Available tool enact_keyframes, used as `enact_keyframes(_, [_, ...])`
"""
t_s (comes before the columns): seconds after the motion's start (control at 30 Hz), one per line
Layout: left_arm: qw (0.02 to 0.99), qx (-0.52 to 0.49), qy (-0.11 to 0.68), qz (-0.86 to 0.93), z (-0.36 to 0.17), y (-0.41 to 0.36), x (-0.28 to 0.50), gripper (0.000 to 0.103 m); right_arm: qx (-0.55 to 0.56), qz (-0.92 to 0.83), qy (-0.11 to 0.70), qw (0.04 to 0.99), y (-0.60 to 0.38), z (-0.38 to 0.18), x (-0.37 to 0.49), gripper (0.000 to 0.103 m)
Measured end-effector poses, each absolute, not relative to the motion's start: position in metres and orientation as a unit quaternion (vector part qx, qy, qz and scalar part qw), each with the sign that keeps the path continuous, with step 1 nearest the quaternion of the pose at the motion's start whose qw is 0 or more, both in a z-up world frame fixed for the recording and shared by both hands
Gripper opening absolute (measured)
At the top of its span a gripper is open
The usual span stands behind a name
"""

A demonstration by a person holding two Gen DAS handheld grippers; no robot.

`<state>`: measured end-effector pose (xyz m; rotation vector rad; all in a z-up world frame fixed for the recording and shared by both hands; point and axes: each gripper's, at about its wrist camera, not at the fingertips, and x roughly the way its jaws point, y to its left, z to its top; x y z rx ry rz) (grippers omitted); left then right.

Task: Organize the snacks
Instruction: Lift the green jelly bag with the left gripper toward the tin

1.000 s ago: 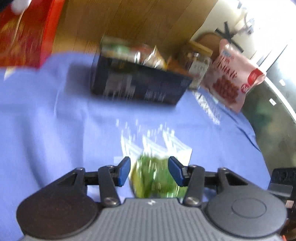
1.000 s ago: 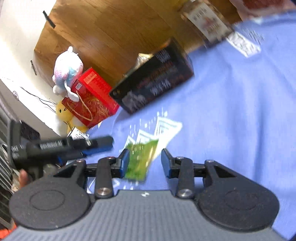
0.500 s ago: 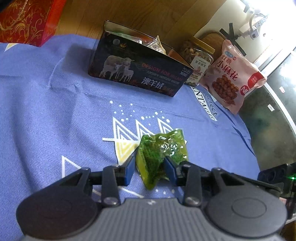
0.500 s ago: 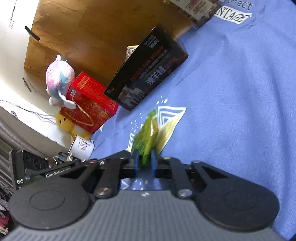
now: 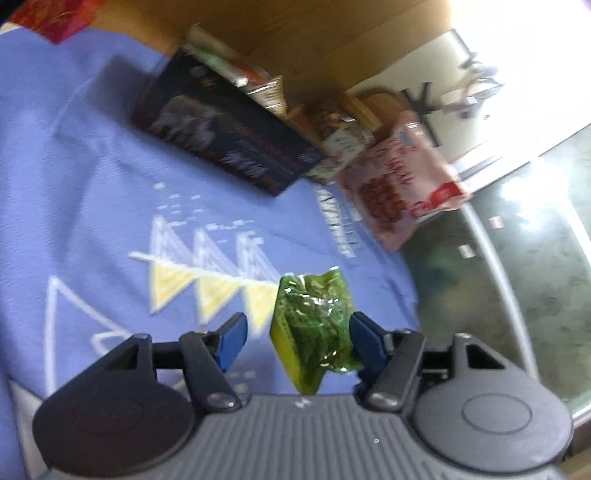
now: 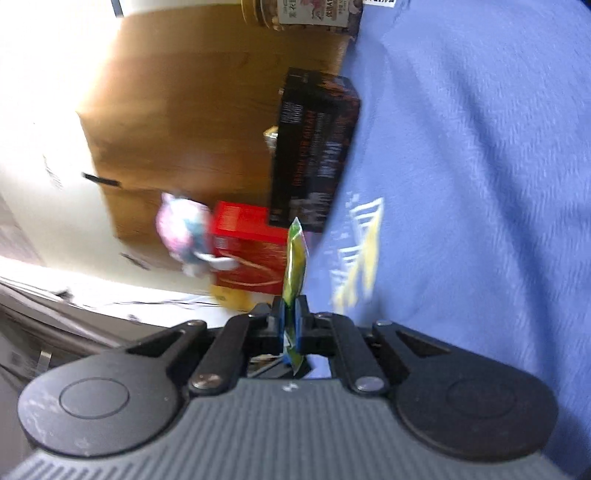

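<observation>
The right gripper [image 6: 291,317], rolled sideways to the blue cloth [image 6: 480,184], is clamping the green snack packet [image 6: 294,258] edge-on. The left gripper [image 5: 295,332] is opening around that packet [image 5: 314,328], above the cloth; pad contact is unclear. The dark box [image 5: 229,147] beyond is blurring, its contents unreadable.

All print is motion-blurred: lettering on the dark box [image 6: 314,147] and jar label [image 6: 310,11] ahead stays unreadable.

Wooden panel [image 5: 295,33] behind; bright glare [image 5: 535,44] at right.
</observation>
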<state>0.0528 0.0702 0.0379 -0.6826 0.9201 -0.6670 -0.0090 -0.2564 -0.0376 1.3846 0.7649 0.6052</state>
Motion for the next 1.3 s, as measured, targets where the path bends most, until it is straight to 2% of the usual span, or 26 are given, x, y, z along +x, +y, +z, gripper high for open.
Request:
enact_keyframes(0.03, [0.789,-0.316,0.419,-0.32,0.042,0.067,0.052,0.056,0.619,0.273,0.335,0.656,-0.258,-0.036,-0.011,0.008])
enact_keyframes(0.07, [0.789,-0.314,0.415,-0.326,0.046,0.064,0.051,0.044,0.621,0.279,0.333,0.652,-0.258,-0.034,-0.011,0.008])
enact_keyframes(0.1, [0.791,-0.308,0.413,-0.33,0.05,0.06,0.051,0.04,0.62,0.285,0.33,0.652,-0.258,-0.031,-0.012,0.008])
enact_keyframes(0.2, [0.797,-0.296,0.402,-0.34,0.06,0.054,0.05,0.035,0.612,0.287,0.32,0.664,-0.261,-0.021,-0.014,0.008])
enact_keyframes(0.47, [0.81,-0.256,0.394,-0.351,0.077,0.035,0.048,0.034,0.593,0.28,0.302,0.692,-0.27,-0.007,-0.019,0.008])
enact_keyframes(1.3, [0.816,-0.218,0.396,-0.36,0.078,0.019,0.058,0.034,0.53,0.259,0.289,0.754,-0.275,0.0,-0.018,0.008])
